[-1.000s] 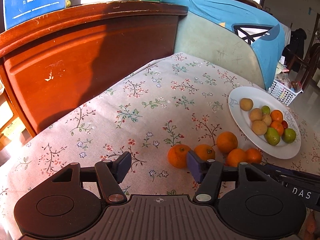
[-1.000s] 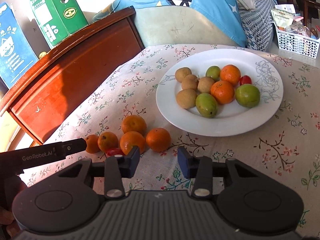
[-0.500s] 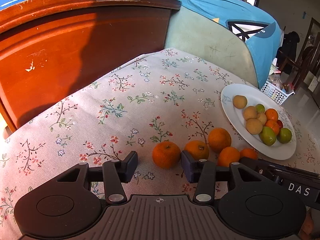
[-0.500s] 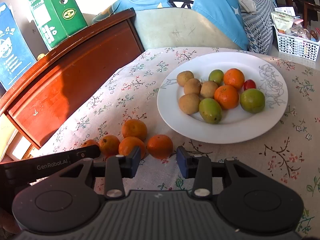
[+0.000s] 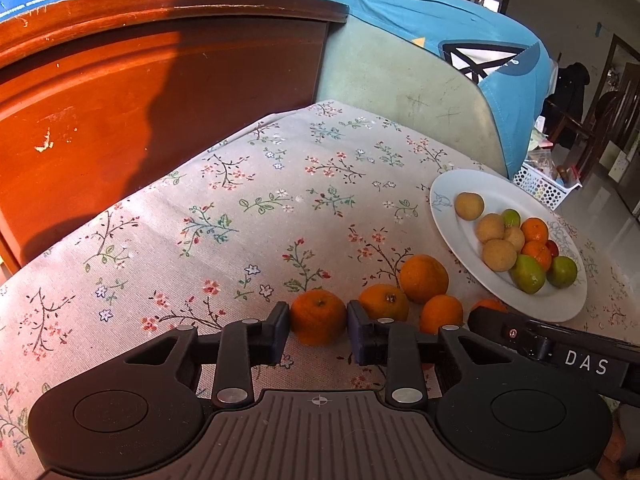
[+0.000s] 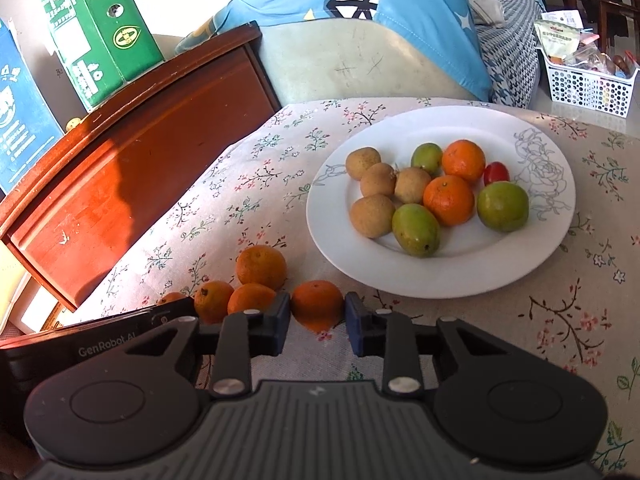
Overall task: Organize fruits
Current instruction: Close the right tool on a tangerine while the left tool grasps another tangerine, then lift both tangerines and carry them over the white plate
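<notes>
Orange mandarins, five, lie on the floral-clothed counter (image 5: 248, 216) at seven o'clock of the white round plate (image 6: 532, 256). Left tongs (image 5: 318, 325) clamp one (image 5: 318, 316); right tongs (image 6: 317, 317) clamp another (image 6: 317, 309).

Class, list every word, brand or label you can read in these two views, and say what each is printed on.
"DAS": on the right gripper's black body, left wrist view.
"GenRobot.AI": on the left gripper's black body, right wrist view.
Green carton: logos and print too small to read.
Blue carton: white print blurred, unreadable.
Snack packet in the white basket: unreadable.
</notes>
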